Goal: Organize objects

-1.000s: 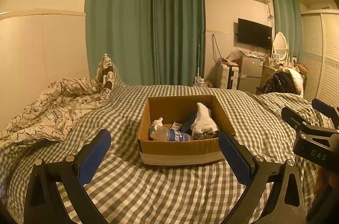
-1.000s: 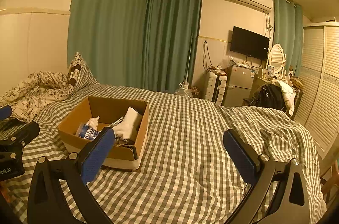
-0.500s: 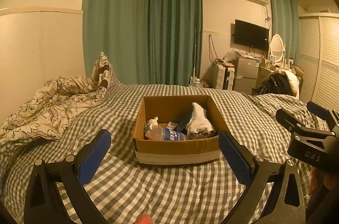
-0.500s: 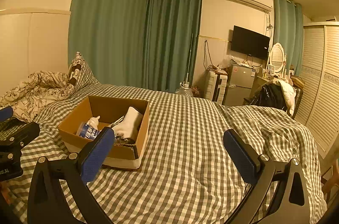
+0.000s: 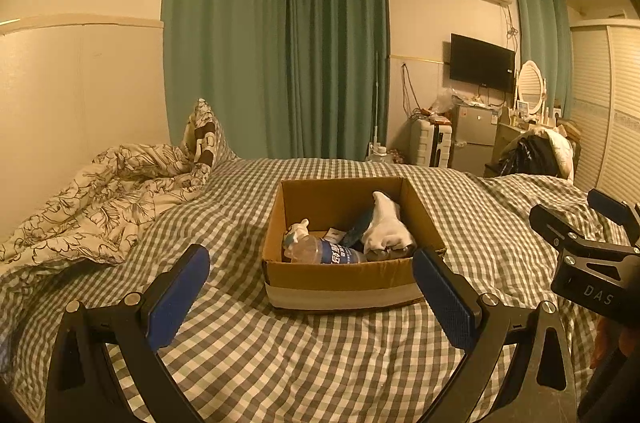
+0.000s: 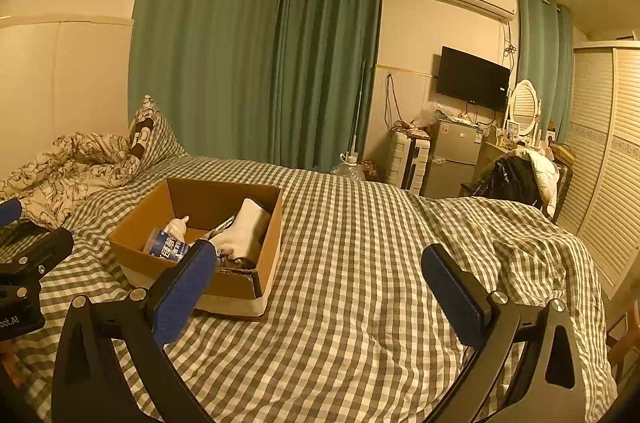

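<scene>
Box (image 5: 340, 283) nearer; R view: wardrobe (image 6: 604, 159).

On the checked bedspread (image 5: 320, 363) you see an open cardboard box (image 5: 340, 279). Inside it a clear water bottle (image 5: 324, 252) with a blue label lies on its side, and white socks (image 5: 385, 227) lean against the box's right wall.

- Left gripper (image 5: 311, 287): black angular frame, blue textured pads (image 5: 178, 297), silver screws at the joints.
- Right gripper (image 6: 316, 293): same black frame, blue pads (image 6: 454, 297), silver screws; white "DAS" lettering on its body.
</scene>
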The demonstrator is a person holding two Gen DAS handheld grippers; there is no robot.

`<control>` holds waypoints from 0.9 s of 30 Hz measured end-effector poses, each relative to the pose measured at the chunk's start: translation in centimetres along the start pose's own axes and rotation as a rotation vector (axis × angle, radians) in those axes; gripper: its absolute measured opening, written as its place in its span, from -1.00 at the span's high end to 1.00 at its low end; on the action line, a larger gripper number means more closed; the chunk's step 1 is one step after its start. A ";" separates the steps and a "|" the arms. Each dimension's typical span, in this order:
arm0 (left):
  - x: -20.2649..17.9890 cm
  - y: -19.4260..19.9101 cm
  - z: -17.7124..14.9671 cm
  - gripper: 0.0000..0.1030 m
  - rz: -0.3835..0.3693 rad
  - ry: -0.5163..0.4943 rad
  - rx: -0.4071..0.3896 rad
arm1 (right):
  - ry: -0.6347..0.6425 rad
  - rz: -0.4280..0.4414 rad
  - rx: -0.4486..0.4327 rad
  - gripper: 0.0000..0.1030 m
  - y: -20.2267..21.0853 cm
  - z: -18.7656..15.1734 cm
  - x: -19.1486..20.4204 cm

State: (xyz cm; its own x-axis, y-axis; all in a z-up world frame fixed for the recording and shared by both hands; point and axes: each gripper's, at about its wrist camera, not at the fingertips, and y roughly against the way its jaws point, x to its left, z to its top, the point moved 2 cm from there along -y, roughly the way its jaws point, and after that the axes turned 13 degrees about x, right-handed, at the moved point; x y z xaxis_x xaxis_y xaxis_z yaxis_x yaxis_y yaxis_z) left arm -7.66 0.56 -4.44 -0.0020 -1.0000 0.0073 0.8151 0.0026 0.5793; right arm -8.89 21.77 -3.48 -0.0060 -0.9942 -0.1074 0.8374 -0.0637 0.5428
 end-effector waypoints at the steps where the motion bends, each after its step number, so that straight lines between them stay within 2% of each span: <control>1: 0.0 0.0 0.0 -1.00 0.003 -0.002 -0.001 | 0.000 -0.001 0.000 -0.99 0.0 0.0 0.0; 27: -0.6 0.2 -0.2 -1.00 0.010 -0.029 -0.009 | -0.019 0.001 -0.004 -0.99 0.2 -0.1 -0.4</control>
State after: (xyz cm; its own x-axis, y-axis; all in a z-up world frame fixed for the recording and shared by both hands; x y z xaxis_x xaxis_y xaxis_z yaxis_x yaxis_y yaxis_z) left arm -7.41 1.20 -4.52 -0.0102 -0.9993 0.0368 0.8201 0.0127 0.5720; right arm -8.70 22.15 -3.38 -0.0157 -0.9957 -0.0910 0.8395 -0.0625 0.5398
